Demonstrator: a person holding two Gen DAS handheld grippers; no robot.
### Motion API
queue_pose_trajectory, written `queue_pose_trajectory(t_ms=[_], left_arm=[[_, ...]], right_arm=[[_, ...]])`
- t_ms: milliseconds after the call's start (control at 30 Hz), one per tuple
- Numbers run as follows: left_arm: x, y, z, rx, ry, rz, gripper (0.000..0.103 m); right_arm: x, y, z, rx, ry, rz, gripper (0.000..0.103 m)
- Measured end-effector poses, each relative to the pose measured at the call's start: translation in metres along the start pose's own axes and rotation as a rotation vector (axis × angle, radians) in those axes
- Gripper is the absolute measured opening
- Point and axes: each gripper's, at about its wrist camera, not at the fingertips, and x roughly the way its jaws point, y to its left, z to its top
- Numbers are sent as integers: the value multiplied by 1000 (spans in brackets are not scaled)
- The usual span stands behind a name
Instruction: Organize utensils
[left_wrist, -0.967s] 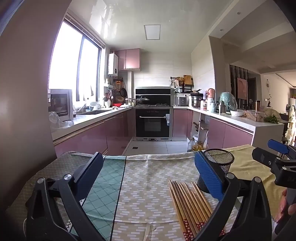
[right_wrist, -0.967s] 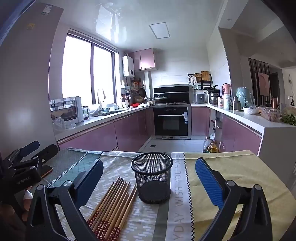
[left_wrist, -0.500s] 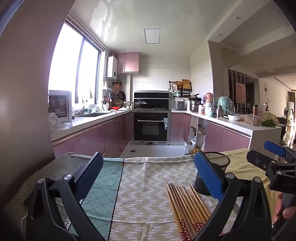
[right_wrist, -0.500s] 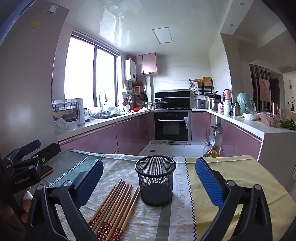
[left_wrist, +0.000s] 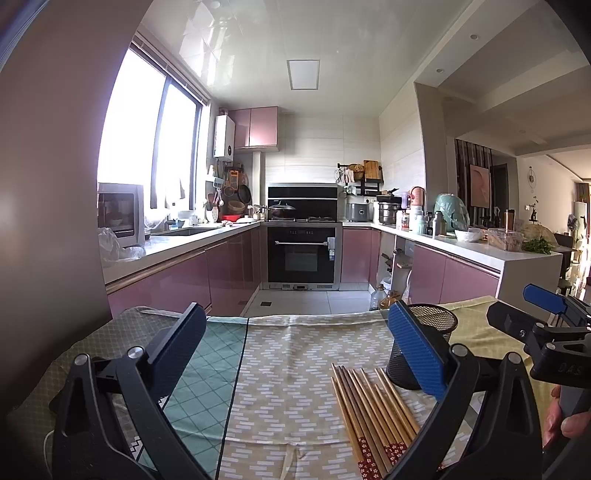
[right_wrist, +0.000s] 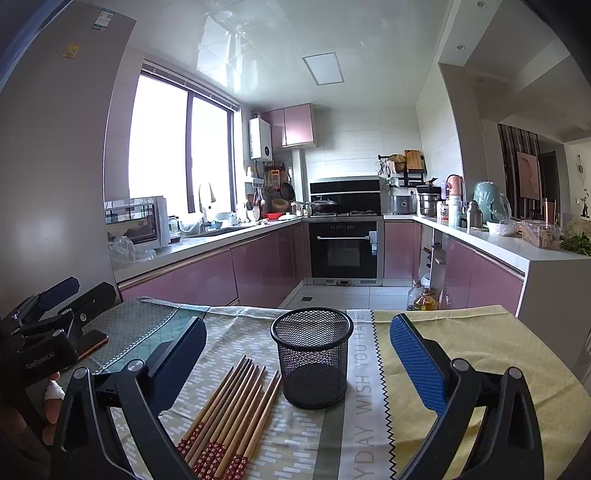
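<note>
Several wooden chopsticks (right_wrist: 231, 410) with red patterned ends lie side by side on the tablecloth, just left of an upright, empty black mesh cup (right_wrist: 312, 356). My right gripper (right_wrist: 297, 356) is open, held above the table with the cup between its fingers in the right wrist view. My left gripper (left_wrist: 295, 349) is also open with nothing in it; the chopsticks (left_wrist: 373, 410) lie low right between its fingers and the mesh cup (left_wrist: 424, 343) is partly hidden behind the right finger. Each gripper shows at the edge of the other's view.
The table wears a patchwork cloth (right_wrist: 461, 343) in yellow, beige and teal. A phone (right_wrist: 92, 341) lies at the left of it. A hand (left_wrist: 565, 419) holds the right gripper's handle. Behind the table's far edge are pink kitchen cabinets and an oven (left_wrist: 301, 254).
Both views have tilted upward a little, so the table, cup and chopsticks sit lower in frame. Both grippers stay open and nothing on the table has moved.
</note>
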Motion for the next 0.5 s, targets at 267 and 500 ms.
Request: queue_pose_trajectory(t_ms=[267, 500], left_arm=[[-1, -2, -2, 1, -1, 3, 97], [0, -2, -2, 2, 1, 2, 97]], right_arm=[[4, -3, 1, 8, 5, 4, 96], [6, -4, 1, 9, 5, 5, 96]])
